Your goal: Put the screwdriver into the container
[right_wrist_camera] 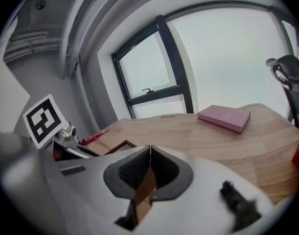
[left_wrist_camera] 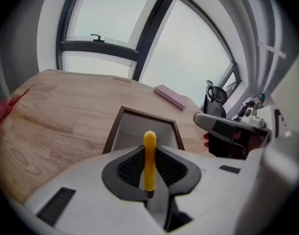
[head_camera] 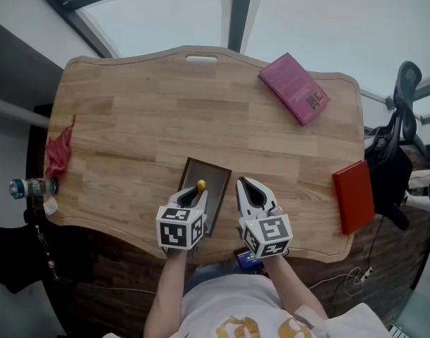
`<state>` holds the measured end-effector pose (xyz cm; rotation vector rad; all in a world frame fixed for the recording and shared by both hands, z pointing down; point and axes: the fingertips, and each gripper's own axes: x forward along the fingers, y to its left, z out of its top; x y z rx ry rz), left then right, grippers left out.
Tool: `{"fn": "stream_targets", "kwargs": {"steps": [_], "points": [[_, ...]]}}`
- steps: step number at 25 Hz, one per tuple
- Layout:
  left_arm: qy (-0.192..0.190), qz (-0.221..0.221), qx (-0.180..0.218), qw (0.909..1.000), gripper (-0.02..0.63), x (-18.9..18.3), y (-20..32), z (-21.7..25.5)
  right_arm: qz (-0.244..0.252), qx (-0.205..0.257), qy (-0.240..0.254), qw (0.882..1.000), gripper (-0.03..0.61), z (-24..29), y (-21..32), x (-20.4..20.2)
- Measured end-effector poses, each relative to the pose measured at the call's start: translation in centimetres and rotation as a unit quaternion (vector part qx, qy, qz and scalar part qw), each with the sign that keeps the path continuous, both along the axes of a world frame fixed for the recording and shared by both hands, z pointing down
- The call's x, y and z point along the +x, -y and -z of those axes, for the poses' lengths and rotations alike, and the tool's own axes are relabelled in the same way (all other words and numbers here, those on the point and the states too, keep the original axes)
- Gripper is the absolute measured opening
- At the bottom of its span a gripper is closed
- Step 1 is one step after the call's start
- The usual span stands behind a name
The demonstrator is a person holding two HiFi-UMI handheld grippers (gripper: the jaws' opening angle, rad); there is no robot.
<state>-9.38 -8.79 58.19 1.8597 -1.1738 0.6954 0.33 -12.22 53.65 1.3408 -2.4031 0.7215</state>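
A screwdriver with a yellow handle [left_wrist_camera: 149, 160] stands upright between the jaws of my left gripper [left_wrist_camera: 149, 173], which is shut on it. In the head view its yellow end [head_camera: 200, 185] shows just above the left gripper [head_camera: 193, 197], over the near part of the container [head_camera: 204, 166]. The container is a dark brown rectangular tray with a pale inside [left_wrist_camera: 139, 112], right ahead of the jaws. My right gripper [head_camera: 248, 189] hangs beside it on the right, shut, with nothing between its pads [right_wrist_camera: 149, 165].
A pink book [head_camera: 294, 88] lies at the wooden table's far right and a red book [head_camera: 353, 196] at its right edge. On the left edge lies a red cloth [head_camera: 60, 150], with a bottle [head_camera: 32, 186] beyond it. A black chair [head_camera: 397, 139] stands right.
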Motion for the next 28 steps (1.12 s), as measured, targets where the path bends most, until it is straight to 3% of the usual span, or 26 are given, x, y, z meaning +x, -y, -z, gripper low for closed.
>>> {"fn": "stream_targets", "kwargs": {"steps": [9,28], "points": [[0.000,-0.012,-0.027,0.9996,0.075,0.6,0.1,-1.0,-0.003,-0.018,0.011,1.000,0.032,-1.0,0.4,0.1],[0.010,0.012,-0.082,0.9965,0.075,1.3,0.4,-3.7,0.005,-0.067,-0.007,0.998,0.032,-4.5,-0.2,0.7]]}}
